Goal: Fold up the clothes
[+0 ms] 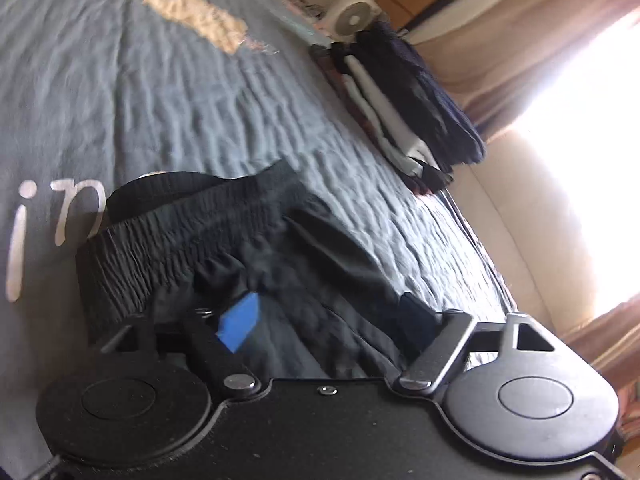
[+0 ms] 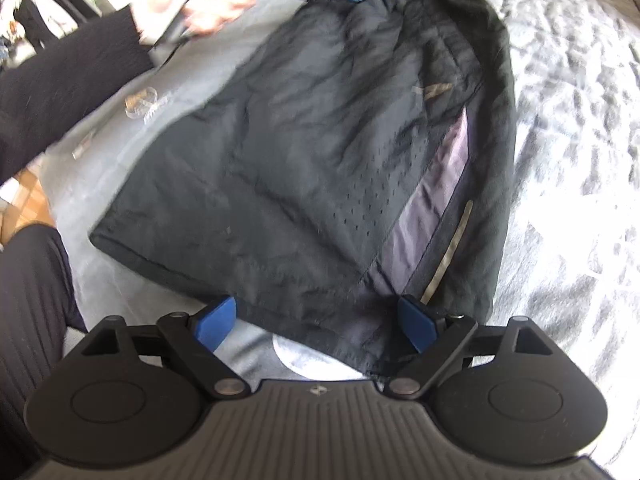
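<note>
Bed (image 1: 168, 92) is carrying everything; its grey-blue crinkled cover is filling the left and centre of the left wrist frame and is showing pale at the right edge of the right wrist frame. Black shorts (image 2: 304, 152) are lying flat on it, elastic waistband toward the top of the right wrist frame. Beneath them a grey garment with white lettering (image 1: 36, 216) is spreading out. A stack of folded clothes (image 1: 416, 108) is sitting at the bed's far edge, right of centre. A tan patch (image 1: 196, 16) is lying upper left.

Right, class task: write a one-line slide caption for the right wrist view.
Open right hand-held gripper at the hem of black shorts spread on a grey bedspread.
</note>
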The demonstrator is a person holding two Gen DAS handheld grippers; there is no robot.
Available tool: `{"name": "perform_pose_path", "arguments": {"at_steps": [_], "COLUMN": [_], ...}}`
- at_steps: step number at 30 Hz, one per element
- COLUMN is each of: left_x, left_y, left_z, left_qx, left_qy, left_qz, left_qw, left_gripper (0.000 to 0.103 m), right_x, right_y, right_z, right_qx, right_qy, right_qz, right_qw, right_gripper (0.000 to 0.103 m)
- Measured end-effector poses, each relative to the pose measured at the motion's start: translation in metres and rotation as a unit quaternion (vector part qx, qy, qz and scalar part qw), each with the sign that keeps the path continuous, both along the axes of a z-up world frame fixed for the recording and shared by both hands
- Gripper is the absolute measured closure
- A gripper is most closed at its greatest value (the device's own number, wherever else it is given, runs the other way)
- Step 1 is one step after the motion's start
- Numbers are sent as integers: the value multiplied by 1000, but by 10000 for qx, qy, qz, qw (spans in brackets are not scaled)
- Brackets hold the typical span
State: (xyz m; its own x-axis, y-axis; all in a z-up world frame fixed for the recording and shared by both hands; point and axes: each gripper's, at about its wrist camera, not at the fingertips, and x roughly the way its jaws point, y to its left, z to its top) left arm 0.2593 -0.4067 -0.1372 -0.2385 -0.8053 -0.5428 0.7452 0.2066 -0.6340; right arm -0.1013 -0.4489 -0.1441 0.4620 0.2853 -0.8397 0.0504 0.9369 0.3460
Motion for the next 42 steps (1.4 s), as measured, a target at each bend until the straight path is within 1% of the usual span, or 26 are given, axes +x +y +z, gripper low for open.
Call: {"name": "perform_pose_path", "arguments": {"at_steps": [2, 3, 4, 5, 7, 8, 11, 13, 15, 17, 18, 20, 21, 22, 24, 27, 28, 30, 33, 35, 38, 42], "left_x": [-24, -36, -50, -64, -93, -106, -127, -130, -127, -123, -123, -127, -130, -133, -136, -137, -137, -141, -146, -142, -124, -88], "left_y": [25, 37, 50, 63, 82, 90, 102, 107, 111, 110, 113, 124, 128, 130, 135, 143, 146, 153, 165, 176, 197, 214], "left_z": [14, 21, 22, 22, 13, 5, -33, -57, -62, -54, -46, -31, -29, -28, -38, -56, -54, -39, -8, 8, 20, 18], "left_qx": [-96, -144, -176, -203, -145, -97, 345, 493, 364, 411, 322, -19, -88, -133, 55, 157, 129, 2, -88, -146, -117, -11], "left_qy": [-35, -38, 31, 118, 329, 454, 682, 691, 751, 826, 803, 776, 787, 797, 807, 834, 842, 726, 290, 99, -133, -169], "left_qz": [-133, -202, -286, -374, -506, -527, -504, -341, -199, -50, 25, 10, 24, 48, 103, 276, 355, 366, 272, 293, 530, 1049], "left_qw": [9999, 9997, 9994, 9990, 9981, 9975, 9958, 9958, 9963, 9957, 9962, 9970, 9969, 9967, 9967, 9960, 9957, 9967, 9992, 9994, 9984, 9943], "left_gripper": [23, 21, 18, 18, 18, 18, 18, 18, 18, 18, 18, 16, 13, 12, 12, 13, 13, 13, 13, 13, 12, 12], "right_x": [-3, -4, -6, -8, -10, -11, -11, -9, -5, -4, -7, -7, -3, -2, 2, 4, 3, 2, -4, -9, -18, -27], "right_y": [-1, -1, -2, -4, -6, -10, -14, -12, -15, -16, -17, -18, -19, -20, -21, -21, -21, -21, -25, -29, -40, -52], "right_z": [12, 18, 24, 28, 36, 38, 39, 36, 38, 40, 43, 44, 42, 41, 40, 40, 40, 42, 47, 51, 52, 50], "right_qx": [82, 129, 178, 250, 392, 395, 283, 258, 226, 196, 182, 205, 203, 198, 194, 215, 233, 249, 247, 261, 385, 569], "right_qy": [-243, -381, -529, -648, -884, -893, -824, -764, -780, -837, -889, -941, -959, -962, -969, -977, -982, -1025, -1141, -1219, -1287, -1344], "right_qz": [-45, -66, -97, -131, -198, -238, -365, -444, -537, -622, -677, -734, -745, -767, -800, -849, -867, -890, -1008, -1134, -1342, -1547], "right_qw": [9997, 9992, 9984, 9975, 9951, 9949, 9955, 9957, 9952, 9944, 9936, 9926, 9924, 9922, 9919, 9914, 9911, 9904, 9880, 9857, 9818, 9771], "right_gripper": [15, 15, 15, 15, 15, 15, 15, 15, 15, 15, 15, 15, 15, 15, 15, 15, 15, 15, 15, 15, 15, 15]}}
